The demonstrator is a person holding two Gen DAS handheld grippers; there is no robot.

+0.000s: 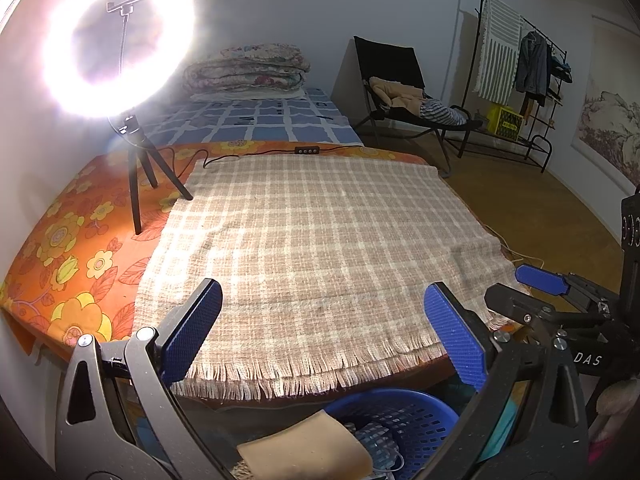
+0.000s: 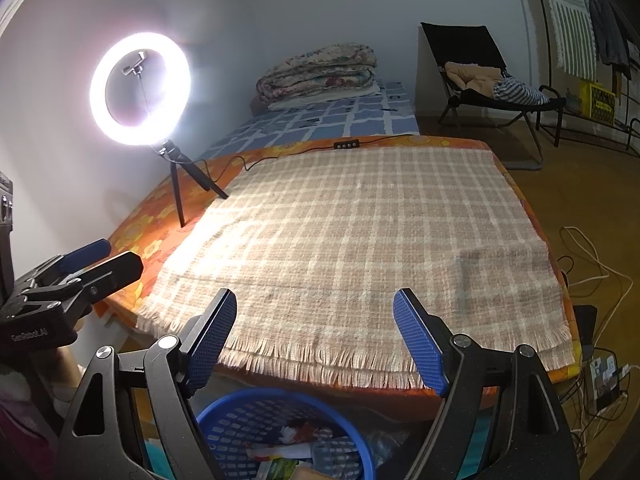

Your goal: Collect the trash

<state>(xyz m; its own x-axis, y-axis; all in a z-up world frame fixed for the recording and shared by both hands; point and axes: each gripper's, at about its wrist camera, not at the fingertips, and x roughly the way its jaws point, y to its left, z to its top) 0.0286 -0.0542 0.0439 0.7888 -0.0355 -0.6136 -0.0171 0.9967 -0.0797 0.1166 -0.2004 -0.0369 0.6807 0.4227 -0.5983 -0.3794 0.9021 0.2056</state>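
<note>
Left gripper (image 1: 324, 334): blue pads spread wide, nothing between them.
Right gripper (image 1: 516, 294): at right edge, fingers apart.
Plaid cloth (image 1: 320, 248): flat on the table, fringe over the near edge.
Blue basket (image 1: 400, 420): below the fringe, holding a tan pad (image 1: 304, 452).
Ring light (image 1: 120, 44): lit, on a tripod at left.

One plaid fringed blanket (image 2: 352, 240) lies over one orange floral cover (image 1: 80, 240), with one lit ring light (image 2: 140, 88) on a three-legged stand. One blue basket (image 2: 280, 432) holds several pieces of trash (image 2: 288, 452). There are two tools: left (image 1: 324, 336) and right (image 2: 316, 340); one black chair (image 1: 400, 92); one clothes rack (image 1: 520, 80).
</note>
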